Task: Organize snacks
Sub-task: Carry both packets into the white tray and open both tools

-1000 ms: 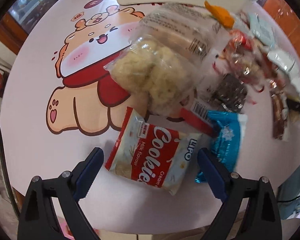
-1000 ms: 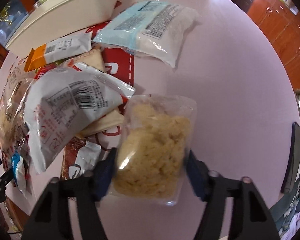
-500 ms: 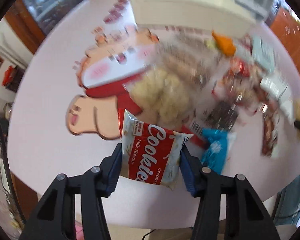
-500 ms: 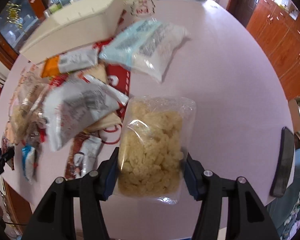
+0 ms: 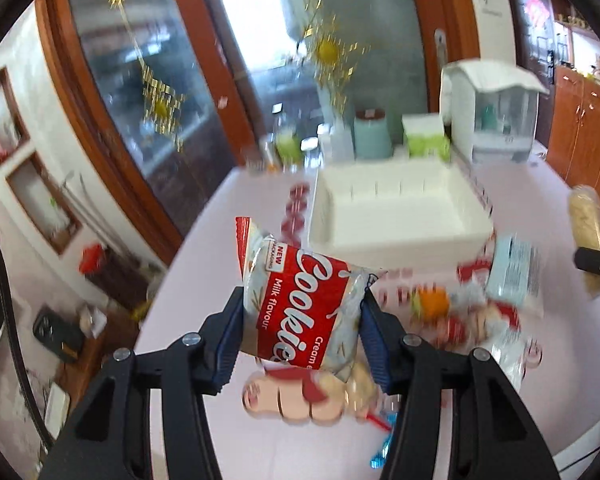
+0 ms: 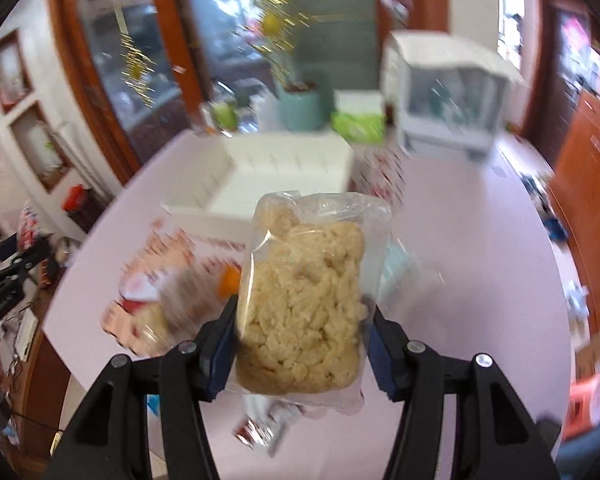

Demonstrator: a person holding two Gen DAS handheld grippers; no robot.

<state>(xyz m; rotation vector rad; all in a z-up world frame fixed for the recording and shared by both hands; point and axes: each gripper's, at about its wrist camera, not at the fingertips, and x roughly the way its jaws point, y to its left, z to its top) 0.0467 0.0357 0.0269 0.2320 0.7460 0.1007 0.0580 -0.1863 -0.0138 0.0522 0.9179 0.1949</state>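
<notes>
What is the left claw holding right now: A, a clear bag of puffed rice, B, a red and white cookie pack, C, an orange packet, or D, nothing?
B: the left claw is shut on the cookie pack, lifted off the table.

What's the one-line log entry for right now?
left gripper: shut on cookie packet | right gripper: shut on clear snack bag | both lifted | white bin ahead

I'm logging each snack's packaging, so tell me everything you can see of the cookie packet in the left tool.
The cookie packet is a glossy red and white plastic pouch printed "Cookies", "Milk flavour" and "NEW PACKAGING". It looks sealed, puffy and a little crumpled. The left tool is shut on its sides, holding it off the pink table, tilted with one crimped end up, in front of the white bin. Nothing else touches it.
</notes>
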